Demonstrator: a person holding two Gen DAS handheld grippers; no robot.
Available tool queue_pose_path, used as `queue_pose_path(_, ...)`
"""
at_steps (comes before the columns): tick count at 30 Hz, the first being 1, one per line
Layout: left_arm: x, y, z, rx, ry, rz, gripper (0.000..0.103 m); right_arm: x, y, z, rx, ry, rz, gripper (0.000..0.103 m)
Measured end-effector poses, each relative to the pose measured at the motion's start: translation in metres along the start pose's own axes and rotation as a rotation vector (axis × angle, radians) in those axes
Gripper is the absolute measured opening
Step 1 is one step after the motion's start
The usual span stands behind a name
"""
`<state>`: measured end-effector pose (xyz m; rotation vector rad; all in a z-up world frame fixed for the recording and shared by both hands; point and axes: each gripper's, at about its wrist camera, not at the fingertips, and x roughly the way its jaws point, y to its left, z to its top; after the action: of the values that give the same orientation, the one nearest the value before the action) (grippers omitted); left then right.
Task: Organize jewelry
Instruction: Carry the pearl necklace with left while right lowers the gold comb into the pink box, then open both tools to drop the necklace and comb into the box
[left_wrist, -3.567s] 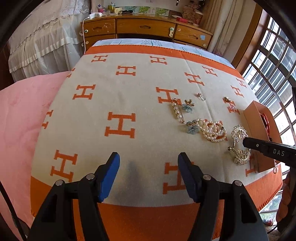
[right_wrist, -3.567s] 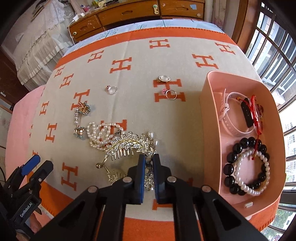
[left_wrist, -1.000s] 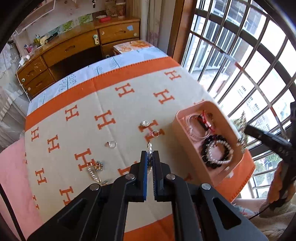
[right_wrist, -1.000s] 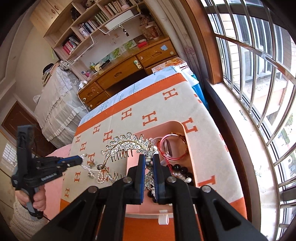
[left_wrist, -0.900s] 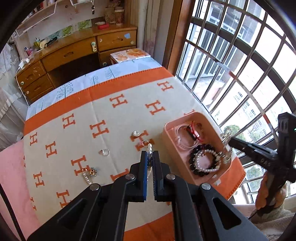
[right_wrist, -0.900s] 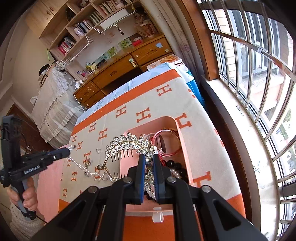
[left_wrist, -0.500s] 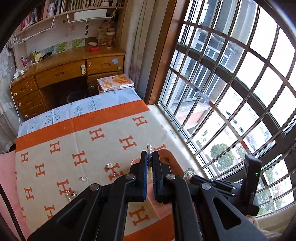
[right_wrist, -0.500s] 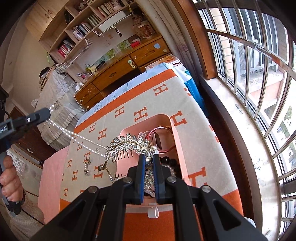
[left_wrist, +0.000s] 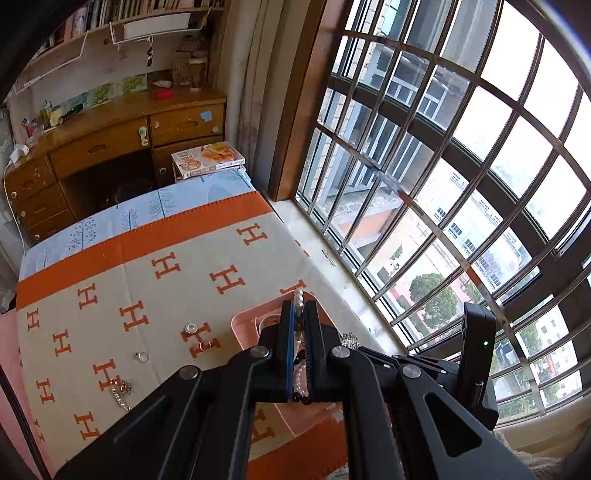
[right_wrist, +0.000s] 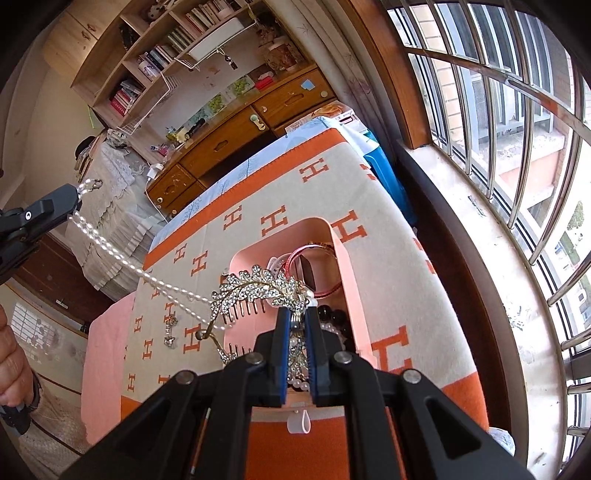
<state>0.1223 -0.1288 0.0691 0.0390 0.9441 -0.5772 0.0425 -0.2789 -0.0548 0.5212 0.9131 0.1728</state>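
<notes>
My left gripper (left_wrist: 299, 314) is shut on a pearl necklace (left_wrist: 298, 295), held high above the table. In the right wrist view the left gripper (right_wrist: 72, 201) shows at far left, and the necklace (right_wrist: 110, 254) stretches taut from it down to a rhinestone leaf hair comb (right_wrist: 258, 286). My right gripper (right_wrist: 297, 317) is shut on that comb and holds it over the pink box (right_wrist: 343, 280). The necklace is tangled on the comb. The box holds a red bangle (right_wrist: 317, 271), a black bead bracelet (right_wrist: 332, 315) and pearls.
On the orange-and-beige H-pattern cloth (left_wrist: 147, 288) lie two rings (left_wrist: 191, 327) (left_wrist: 142, 356), a small ring (left_wrist: 205, 345) and a pearl clip (left_wrist: 120, 391). A barred window (left_wrist: 443, 184) runs along the right. A wooden desk (left_wrist: 110, 147) stands behind the table.
Both grippers closed on jewelry and lifted it from the cloth. The right carried the comb over the box. The left rose higher and the necklace pulled taut between them.
</notes>
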Motion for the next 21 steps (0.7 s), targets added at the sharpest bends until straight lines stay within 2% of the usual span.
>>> queue_pose_path(4,0.023,0.004,-0.014,-0.002,0.060,-0.004,0.003,0.003,0.001,-0.001,-0.004,0.009,-0.005,0.008)
queue_pose_path(11,0.076,0.008,-0.046,0.029,0.185,0.035,0.003,0.010,0.005,-0.003,-0.012,0.030,-0.016,0.008)
queue_pose_path(16,0.095,0.004,-0.059,0.059,0.208,0.045,0.003,0.016,0.009,-0.005,-0.019,0.043,-0.037,0.008)
queue_pose_path(21,0.092,0.006,-0.059,0.073,0.191,0.054,0.007,0.026,0.011,-0.007,-0.037,0.066,-0.096,0.008)
